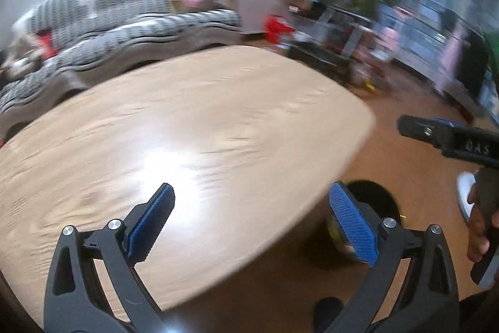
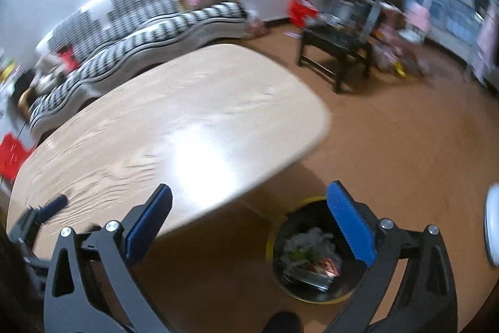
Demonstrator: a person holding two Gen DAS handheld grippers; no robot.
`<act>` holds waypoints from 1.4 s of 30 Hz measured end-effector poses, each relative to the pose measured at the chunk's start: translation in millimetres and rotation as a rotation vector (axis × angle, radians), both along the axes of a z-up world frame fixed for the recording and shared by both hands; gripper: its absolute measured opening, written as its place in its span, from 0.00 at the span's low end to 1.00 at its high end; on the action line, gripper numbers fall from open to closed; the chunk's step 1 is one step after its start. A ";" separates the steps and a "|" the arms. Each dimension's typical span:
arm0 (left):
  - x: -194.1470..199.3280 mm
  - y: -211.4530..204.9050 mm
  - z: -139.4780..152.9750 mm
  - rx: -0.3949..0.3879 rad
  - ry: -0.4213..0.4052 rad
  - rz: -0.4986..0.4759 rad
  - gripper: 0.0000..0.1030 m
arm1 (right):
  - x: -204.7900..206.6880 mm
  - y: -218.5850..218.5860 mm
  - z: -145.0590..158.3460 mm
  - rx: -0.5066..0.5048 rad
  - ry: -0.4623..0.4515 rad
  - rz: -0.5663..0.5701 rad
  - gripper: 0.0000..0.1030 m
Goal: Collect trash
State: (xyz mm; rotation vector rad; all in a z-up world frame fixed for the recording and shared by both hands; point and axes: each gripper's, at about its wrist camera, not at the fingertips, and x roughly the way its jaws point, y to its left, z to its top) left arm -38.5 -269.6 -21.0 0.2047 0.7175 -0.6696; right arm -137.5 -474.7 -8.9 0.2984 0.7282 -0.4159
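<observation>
The left gripper [image 1: 251, 219] is wide open with nothing in it, and so is the right gripper [image 2: 249, 222]. The trash [image 2: 312, 252] lies in the black bin [image 2: 299, 292] with the yellow rim, on the floor by the near right corner of the wooden surface [image 2: 174, 127]. The bin sits just under the right gripper, a bit to its right. The surface looks bare, so the job seems nearly done. A good next step is to look slowly for any scraps left, since the views are blurry.
</observation>
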 end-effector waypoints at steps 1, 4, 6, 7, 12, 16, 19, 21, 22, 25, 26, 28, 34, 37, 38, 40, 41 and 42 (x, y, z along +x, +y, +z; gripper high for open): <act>7.2 23.3 5.1 0.008 -0.007 0.052 0.94 | 10.8 15.0 3.0 -0.007 -0.008 0.034 0.93; 19.6 77.9 14.8 0.026 -0.034 0.176 0.94 | 42.6 63.0 9.9 -0.024 -0.020 0.139 0.93; 29.1 116.6 19.2 0.036 -0.042 0.245 0.94 | 61.5 95.1 12.6 -0.041 -0.022 0.199 0.93; 32.4 129.9 21.5 0.039 -0.042 0.270 0.94 | 69.5 109.6 13.1 -0.047 -0.024 0.227 0.93; 44.7 200.7 27.3 0.055 -0.029 0.408 0.94 | 102.0 169.9 11.9 -0.075 -0.019 0.327 0.93; 48.5 237.0 26.5 0.059 -0.017 0.467 0.94 | 125.2 203.0 8.3 -0.091 -0.016 0.360 0.93; 50.6 256.0 23.4 0.063 -0.011 0.491 0.94 | 136.7 213.1 6.3 -0.075 -0.017 0.358 0.93; 52.5 263.0 22.6 0.065 -0.010 0.501 0.94 | 142.2 215.4 3.7 -0.058 -0.016 0.351 0.93; 53.5 265.6 22.6 0.066 -0.011 0.504 0.94 | 144.4 215.0 2.7 -0.051 -0.013 0.351 0.93; 49.8 270.4 20.3 0.065 -0.011 0.510 0.94 | 150.5 217.9 -0.2 -0.043 -0.004 0.347 0.93; 51.3 271.2 19.8 0.066 -0.007 0.511 0.94 | 153.0 219.1 -1.1 -0.041 -0.001 0.345 0.93; 52.6 270.9 18.3 0.063 -0.002 0.518 0.94 | 155.1 218.0 -3.1 -0.035 0.003 0.345 0.93; 55.9 269.8 16.9 0.070 -0.003 0.521 0.94 | 154.1 214.5 -6.3 -0.041 0.013 0.352 0.93; 56.1 268.9 16.9 0.075 -0.006 0.520 0.94 | 151.7 212.3 -5.6 -0.043 0.012 0.351 0.93; 55.5 268.2 16.5 0.078 -0.007 0.520 0.94 | 151.1 211.2 -5.5 -0.043 0.012 0.350 0.93; 55.4 267.6 16.7 0.079 -0.008 0.522 0.94 | 150.7 210.1 -5.9 -0.042 0.014 0.345 0.93; 55.7 267.7 16.8 0.078 -0.007 0.522 0.94 | 149.9 208.8 -5.9 -0.041 0.014 0.342 0.93; 55.0 267.1 16.5 0.078 -0.007 0.524 0.94 | 149.2 207.2 -6.1 -0.040 0.016 0.340 0.93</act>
